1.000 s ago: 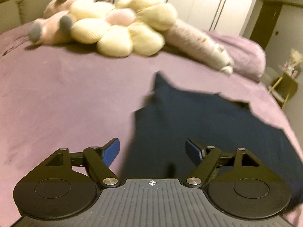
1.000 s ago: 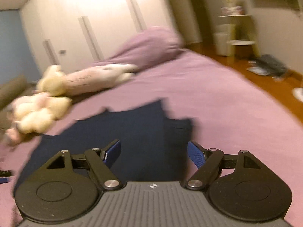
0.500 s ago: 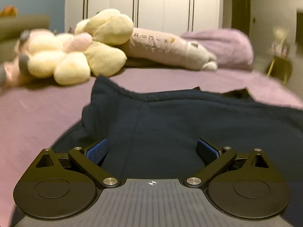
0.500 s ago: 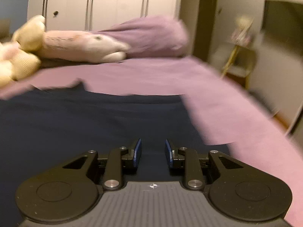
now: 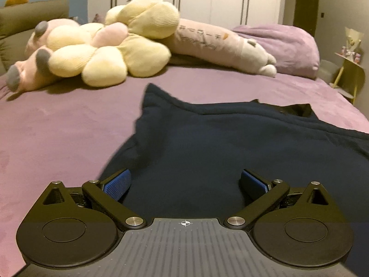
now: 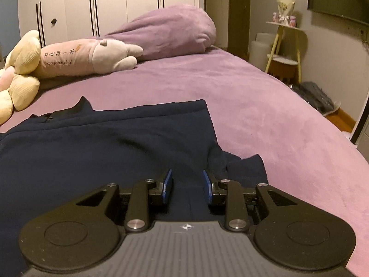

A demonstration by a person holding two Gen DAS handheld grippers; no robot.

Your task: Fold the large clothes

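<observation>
R gripper (image 6: 187, 185) narrowed, reopening over soft navy garment (image 6: 103, 152).

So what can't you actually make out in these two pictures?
- Navy garment: near part hidden behind the left tool in the left view; type unclear.
- Right tool, opening: whether its pads pinch cloth is unclear.
- Pink plush toy: blurred in the left view.

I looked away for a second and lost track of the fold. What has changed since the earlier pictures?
Both claws dropped lower and nearer the dark blue garment. The left claw spread to its widest, holding nothing. The right claw narrowed from wide to a small gap and is now opening slightly, fabric lying between its pads, not clearly pinched. The garment went from rumpled to spread flatter. The plush toys and purple bed cover stayed put.
</observation>
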